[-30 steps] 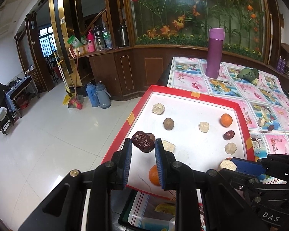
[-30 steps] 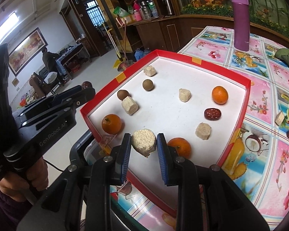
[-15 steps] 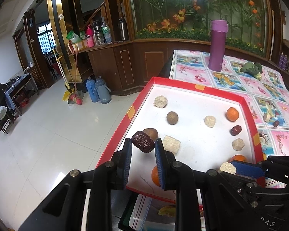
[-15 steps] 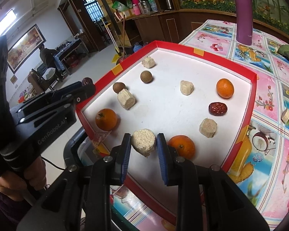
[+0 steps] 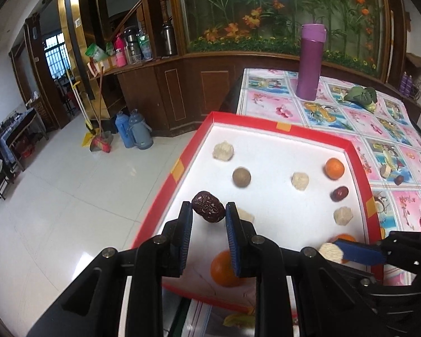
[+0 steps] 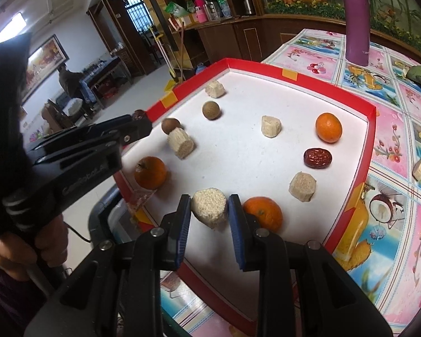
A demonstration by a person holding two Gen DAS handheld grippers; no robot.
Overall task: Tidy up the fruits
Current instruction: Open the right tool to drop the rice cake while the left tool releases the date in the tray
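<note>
My left gripper (image 5: pixel 208 213) is shut on a dark red date (image 5: pixel 208 206) and holds it above the near left part of the red-rimmed white tray (image 5: pixel 280 134). My right gripper (image 6: pixel 209 210) is shut on a pale rice cake (image 6: pixel 209 207) above the tray's near edge (image 6: pixel 210 286). On the tray lie oranges (image 6: pixel 328 127), (image 6: pixel 150 172), (image 6: pixel 263 213), another date (image 6: pixel 317 158), brown round fruits (image 6: pixel 211 110), (image 6: pixel 169 125) and several pale cakes (image 6: pixel 271 126). The left gripper shows in the right wrist view (image 6: pixel 139 119).
A purple flask (image 5: pixel 310 61) and a green leafy thing (image 5: pixel 360 96) stand on the patterned tablecloth (image 5: pixel 390 146) beyond the tray. A cake piece (image 6: pixel 419 169) and a small date (image 5: pixel 398 179) lie on the cloth to the right. The tray's left side overhangs the floor.
Both grippers have moved forward over the tray, still holding the date and the rice cake. The left one now hides the brown fruit by the near left cake.
</note>
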